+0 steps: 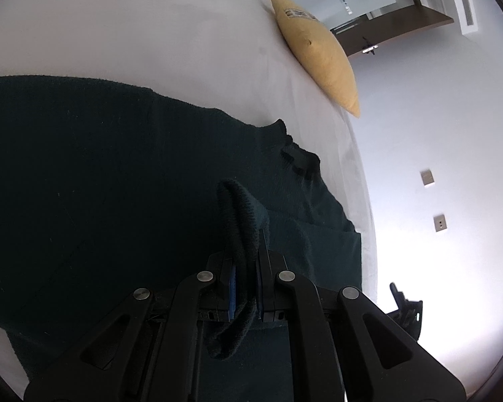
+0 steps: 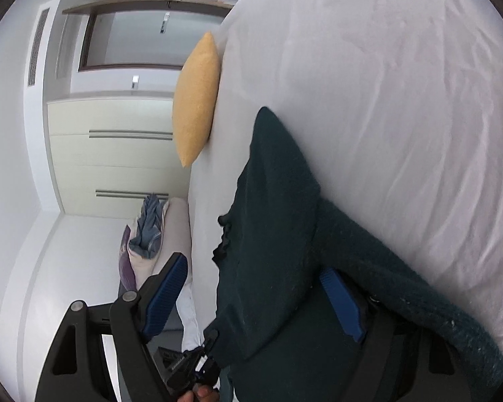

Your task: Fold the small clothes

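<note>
A dark green knitted sweater [image 1: 117, 174] lies spread on a white bed [image 1: 151, 26]. My left gripper [image 1: 244, 288] is shut on a ribbed edge of the sweater [image 1: 241, 214], which loops up between its blue pads. In the right wrist view the same sweater [image 2: 278, 234] lies across the bed [image 2: 402, 100] with a sleeve trailing to the lower right. My right gripper [image 2: 255, 301] is open, its blue pads [image 2: 166, 294] wide apart; sweater cloth lies between them and over the right finger.
A yellow cushion [image 1: 318, 50] leans at the bed's far edge and shows in the right wrist view [image 2: 196, 100] too. A pile of clothes [image 2: 147, 231] lies beyond the bed. The other gripper and a hand [image 2: 198, 375] show at the bottom. White wardrobe and wall stand behind.
</note>
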